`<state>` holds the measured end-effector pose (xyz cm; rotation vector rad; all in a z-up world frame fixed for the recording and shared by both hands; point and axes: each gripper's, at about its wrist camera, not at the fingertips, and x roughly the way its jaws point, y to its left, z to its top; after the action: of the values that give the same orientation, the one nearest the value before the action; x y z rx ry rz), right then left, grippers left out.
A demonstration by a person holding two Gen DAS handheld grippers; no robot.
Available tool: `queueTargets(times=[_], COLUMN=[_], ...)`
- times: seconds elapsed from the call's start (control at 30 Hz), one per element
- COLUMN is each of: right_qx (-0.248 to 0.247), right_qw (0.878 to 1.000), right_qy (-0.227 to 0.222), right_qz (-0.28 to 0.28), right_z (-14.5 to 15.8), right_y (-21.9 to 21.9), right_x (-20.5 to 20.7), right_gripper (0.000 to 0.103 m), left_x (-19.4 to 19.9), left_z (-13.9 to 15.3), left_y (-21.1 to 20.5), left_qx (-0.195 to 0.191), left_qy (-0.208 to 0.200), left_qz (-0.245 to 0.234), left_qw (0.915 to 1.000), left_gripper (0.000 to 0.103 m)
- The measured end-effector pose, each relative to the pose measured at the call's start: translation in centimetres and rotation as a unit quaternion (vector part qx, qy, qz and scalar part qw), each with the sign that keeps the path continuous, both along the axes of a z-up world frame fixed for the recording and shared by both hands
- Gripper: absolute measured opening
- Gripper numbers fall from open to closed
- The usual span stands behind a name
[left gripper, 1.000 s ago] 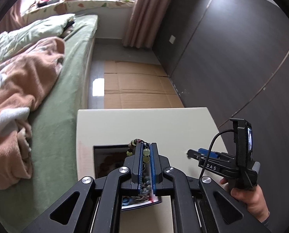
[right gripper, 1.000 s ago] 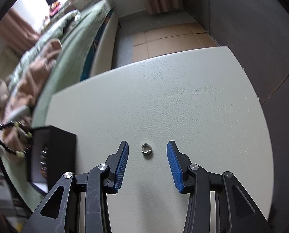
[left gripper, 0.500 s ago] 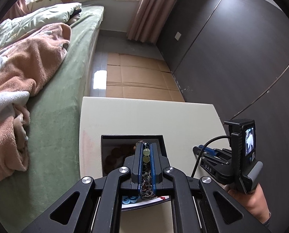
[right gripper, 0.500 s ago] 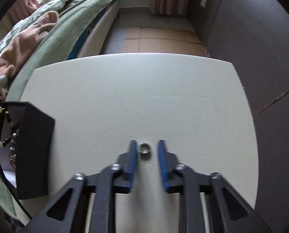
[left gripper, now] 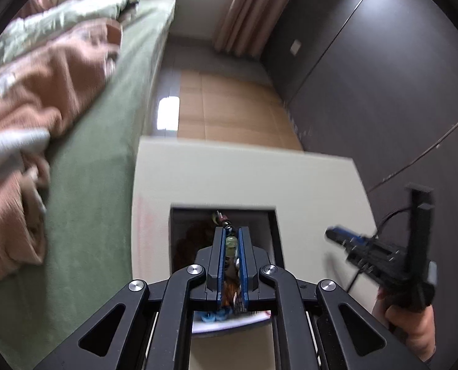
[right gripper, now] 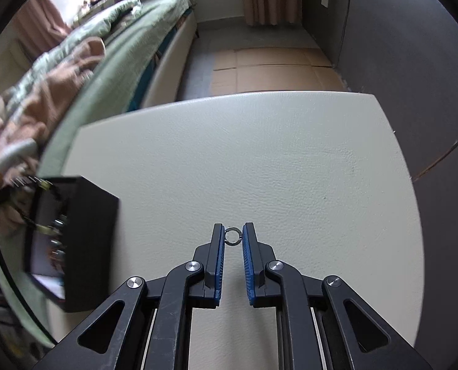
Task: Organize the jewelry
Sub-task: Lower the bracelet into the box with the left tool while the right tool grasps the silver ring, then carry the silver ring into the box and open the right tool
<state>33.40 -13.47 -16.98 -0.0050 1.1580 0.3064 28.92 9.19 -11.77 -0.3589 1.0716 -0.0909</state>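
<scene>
My left gripper (left gripper: 231, 236) is shut on a beaded bracelet (left gripper: 231, 242) with dark and pale green beads, held over the open black jewelry box (left gripper: 179, 225) on the cream table (left gripper: 244, 178). The box holds other jewelry, blurred here. My right gripper (right gripper: 232, 231) is shut on a small silver ring (right gripper: 232, 236), pinched between the blue fingertips just above the table (right gripper: 259, 160). The black box (right gripper: 84, 240) stands at the left in the right wrist view, with the bracelet's beads (right gripper: 45, 185) hanging over its rim. The right gripper also shows in the left wrist view (left gripper: 337, 234).
A bed with a green sheet (left gripper: 84, 154) and a pink blanket (left gripper: 28, 98) runs along the table's left side. A dark wall (right gripper: 414, 46) stands at the right. Cardboard sheets (right gripper: 275, 67) lie on the floor beyond the table's far edge.
My right gripper closed from wide open onto the ring. My left gripper moved forward with the bracelet, lower over the box.
</scene>
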Motion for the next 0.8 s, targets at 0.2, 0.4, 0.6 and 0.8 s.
queueTargets(times=[0.2,0.4,0.6,0.8], right_qx=[0.071,0.145,0.198,0.208], right_qw=[0.997,0.988,0.977,0.973], right_qy=[-0.009,-0.029,-0.033,-0.023], right_qz=[0.007,0.043,0.072,0.093], right_z=[1.8,3.8,4.9,4.8], right_y=[0.2,2.7,6.1,9.5], right_x=[-0.7,-1.7,-2.4,-3.0], right_gripper=[0.013,0.013,0.013,0.013], left_x=[-1.1,-2.6,-4.2,-5.5], left_z=[-0.2,0.8,0.9,1.0], left_y=[0.8,2.8,5.4,7.8], left_qx=[-0.018,-0.008,-0.004,-0.007], left_qy=[-0.013,-0.026,-0.026,-0.025], left_qz=[0.011,0.035,0.062,0.087], left_qw=[0.9997,0.9990,0.9977,0.9959], left_gripper=[0.103,0.103,0.103,0.103])
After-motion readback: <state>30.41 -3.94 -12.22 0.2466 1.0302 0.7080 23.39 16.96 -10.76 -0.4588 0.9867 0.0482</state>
